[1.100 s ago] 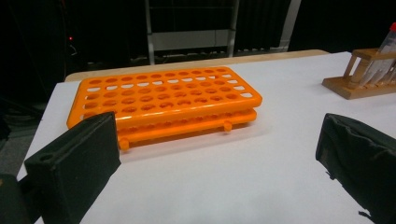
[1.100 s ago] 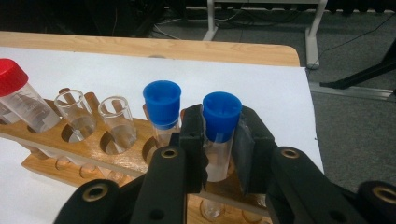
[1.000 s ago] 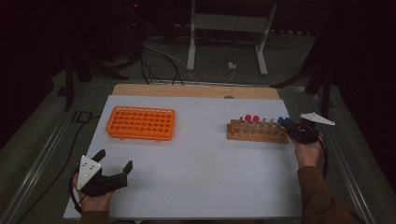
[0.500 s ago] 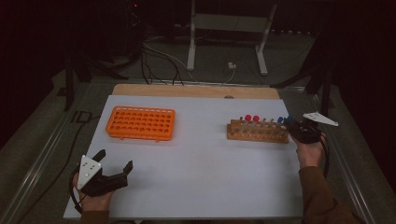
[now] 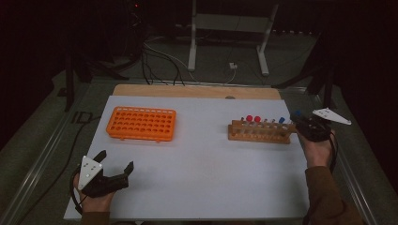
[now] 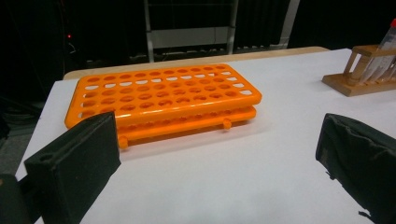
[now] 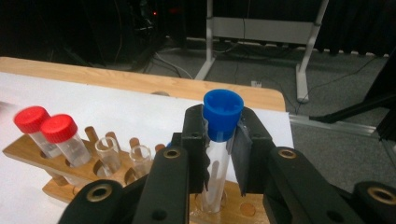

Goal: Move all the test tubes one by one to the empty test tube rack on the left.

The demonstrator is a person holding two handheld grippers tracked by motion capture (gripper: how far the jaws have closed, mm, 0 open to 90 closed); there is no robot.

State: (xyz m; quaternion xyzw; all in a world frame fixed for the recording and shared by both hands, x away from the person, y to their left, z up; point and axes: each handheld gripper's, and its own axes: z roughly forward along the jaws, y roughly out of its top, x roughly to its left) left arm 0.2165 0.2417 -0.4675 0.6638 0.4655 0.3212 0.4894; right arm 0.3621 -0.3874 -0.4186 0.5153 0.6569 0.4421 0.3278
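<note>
Blue-capped tube gripped in my right tongs at the wooden rack.

My right tongs [image 7: 218, 154] are closed on the tube [image 7: 217, 158] just under its blue cap [image 7: 222, 112], the tube upright with its lower end at the rack [image 7: 28, 151], over the end hole. In the high view the right tongs [image 5: 300, 124] sit at the right end of the rack [image 5: 260, 136], on the right side of the white counter [image 5: 202, 159]. Two red-capped tubes [image 7: 44, 128] stand at the far end of the rack, with two uncapped ones [image 7: 109, 151] between them and mine. My left tongs [image 5: 115, 164] rest near the front left corner of the counter, jaws wide apart and holding nothing, pointing toward the orange tray [image 5: 141, 123], which lies well apart from the rack.
</note>
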